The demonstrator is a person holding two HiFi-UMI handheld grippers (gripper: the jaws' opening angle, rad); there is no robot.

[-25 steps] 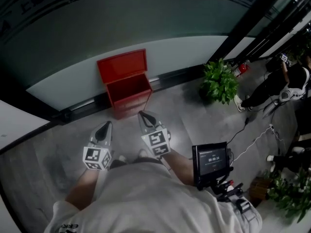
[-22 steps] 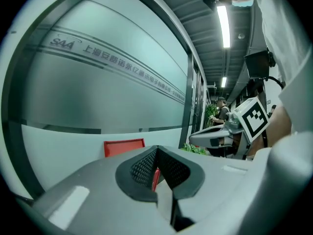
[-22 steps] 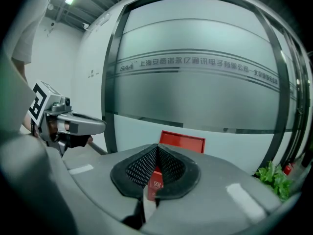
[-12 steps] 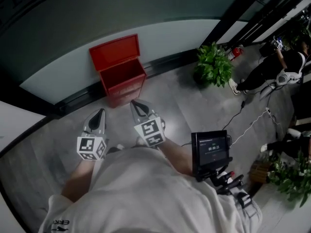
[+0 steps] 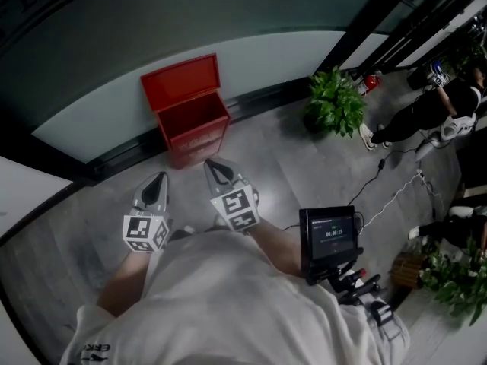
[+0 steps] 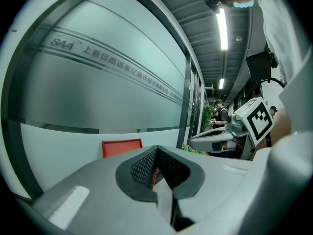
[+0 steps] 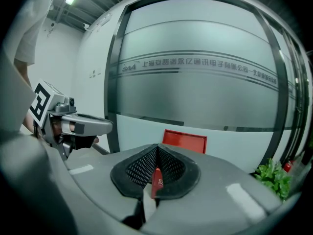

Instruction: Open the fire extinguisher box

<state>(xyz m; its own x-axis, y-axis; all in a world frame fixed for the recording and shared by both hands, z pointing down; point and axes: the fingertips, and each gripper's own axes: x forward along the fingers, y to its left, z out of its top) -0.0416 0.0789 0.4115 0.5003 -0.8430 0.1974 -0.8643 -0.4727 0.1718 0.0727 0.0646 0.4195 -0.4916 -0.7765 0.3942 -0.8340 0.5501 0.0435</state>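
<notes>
The red fire extinguisher box (image 5: 195, 125) stands on the grey floor against the glass wall, its lid (image 5: 181, 79) raised upright against the wall. Both grippers hover close to the person's body, a short way in front of the box and pointing at it. My left gripper (image 5: 157, 182) is shut with nothing between its jaws; in its own view (image 6: 156, 153) the red lid (image 6: 122, 147) shows beyond the tips. My right gripper (image 5: 215, 167) is likewise shut and empty (image 7: 156, 153), with the lid (image 7: 185, 140) ahead of it.
A potted plant (image 5: 333, 101) stands right of the box, with a small red extinguisher (image 5: 370, 82) behind it. A monitor on a rig (image 5: 329, 238) hangs at the person's right side. Cables (image 5: 396, 202) cross the floor. Another person (image 5: 426, 109) stands at the far right.
The head view has shifted, so the box sits a little higher and further left than a second ago. Both grippers stay shut and near the body; almost nothing moved in the last half second.
</notes>
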